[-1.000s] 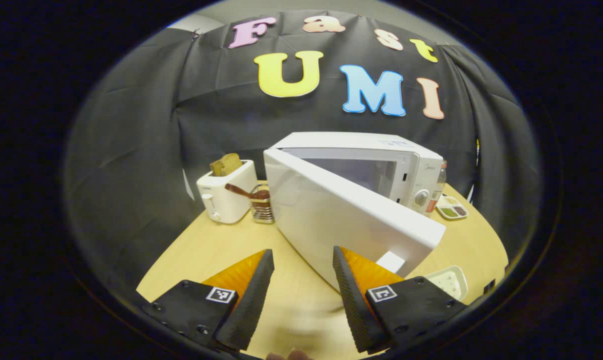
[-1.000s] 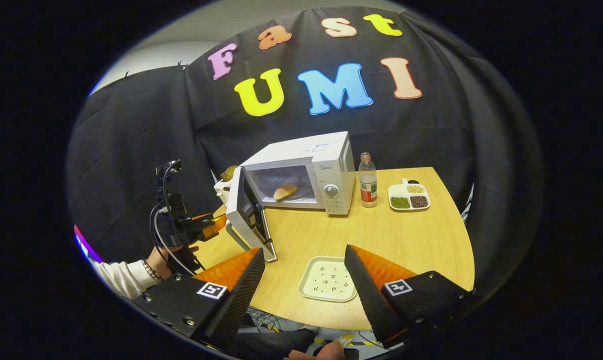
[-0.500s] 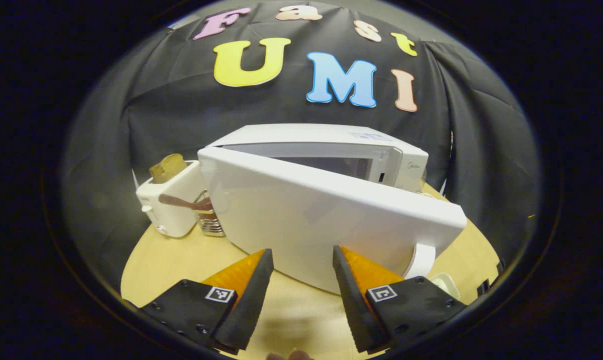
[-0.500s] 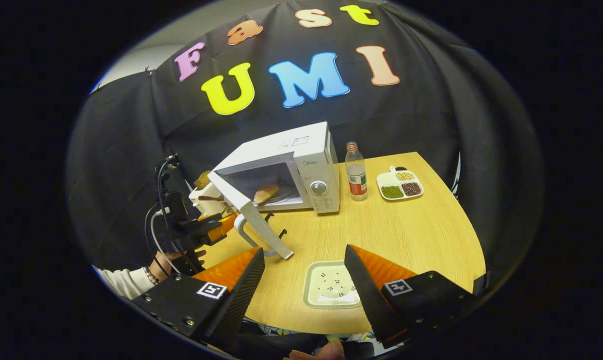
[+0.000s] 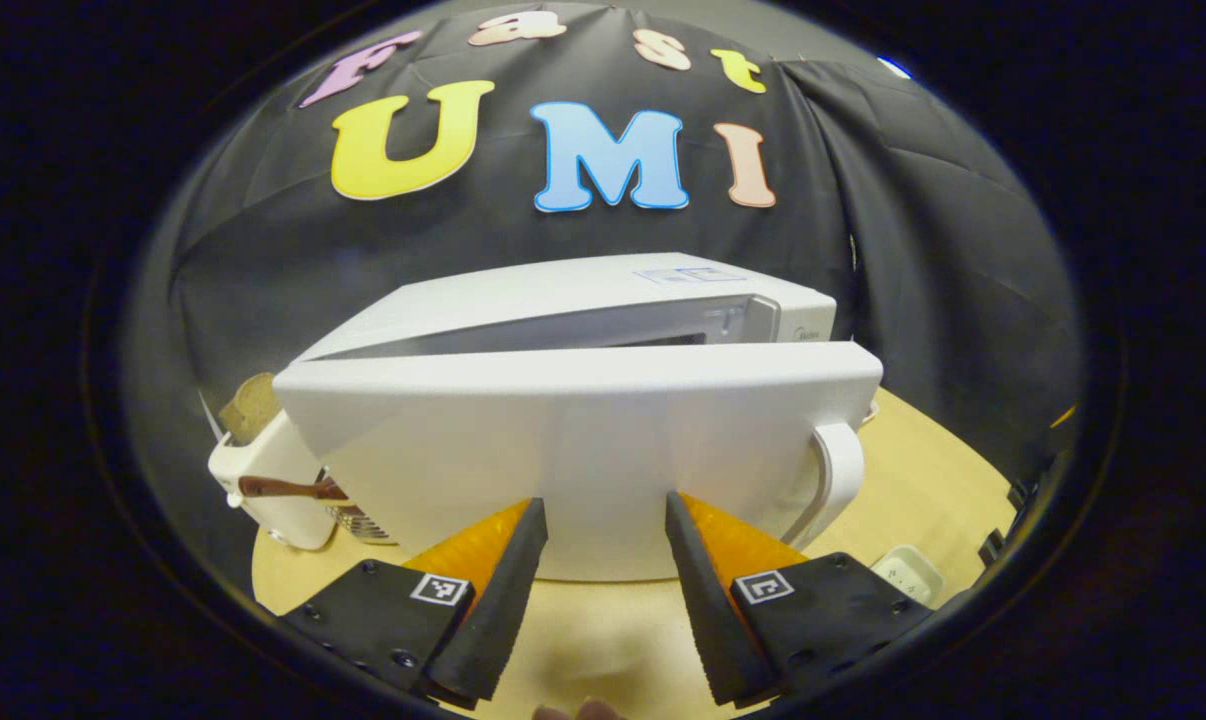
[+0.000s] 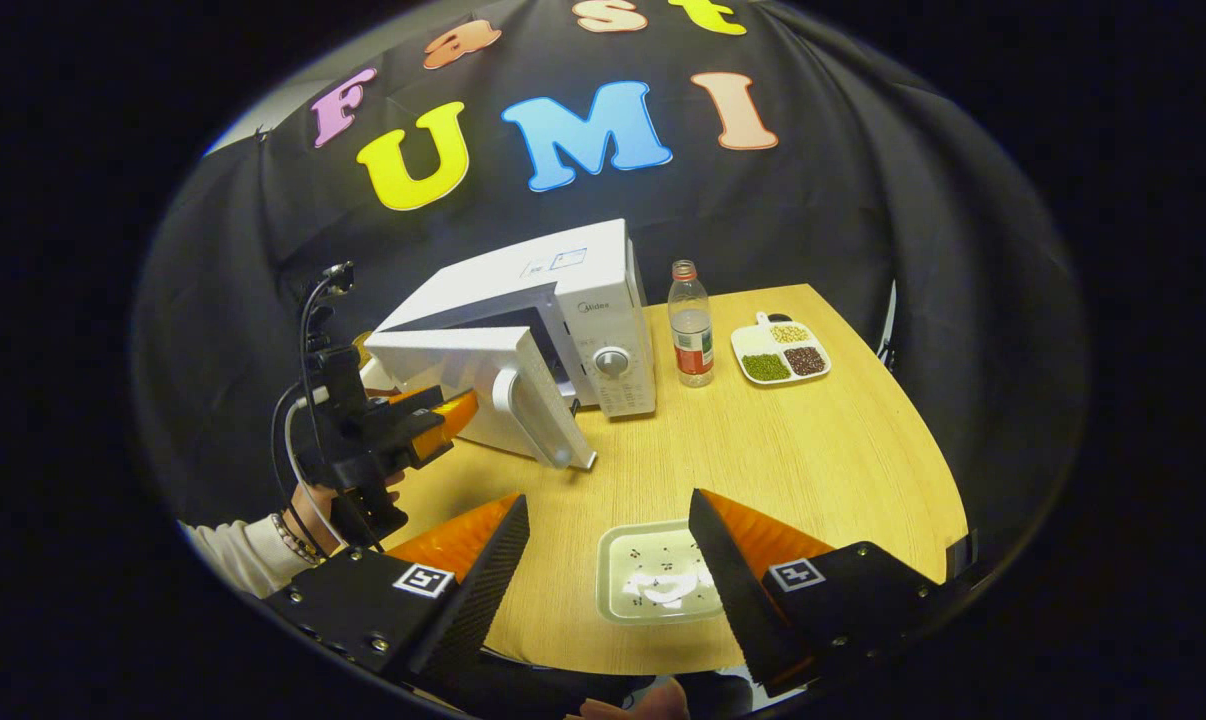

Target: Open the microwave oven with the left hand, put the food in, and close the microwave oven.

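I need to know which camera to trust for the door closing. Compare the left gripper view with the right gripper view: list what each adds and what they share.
Left gripper view alone: the toaster's front with bread in its slot, and the left gripper, jaws apart, close against the door's outer face.

Right gripper view alone: a water bottle, a divided dish of beans, the right gripper, jaws apart, above an empty tray.

Shared: the microwave, its door partly open.

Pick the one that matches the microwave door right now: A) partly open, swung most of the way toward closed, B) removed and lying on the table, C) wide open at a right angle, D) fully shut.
A: the microwave door stands at a narrow angle off the oven front, with the left gripper against its outer face.
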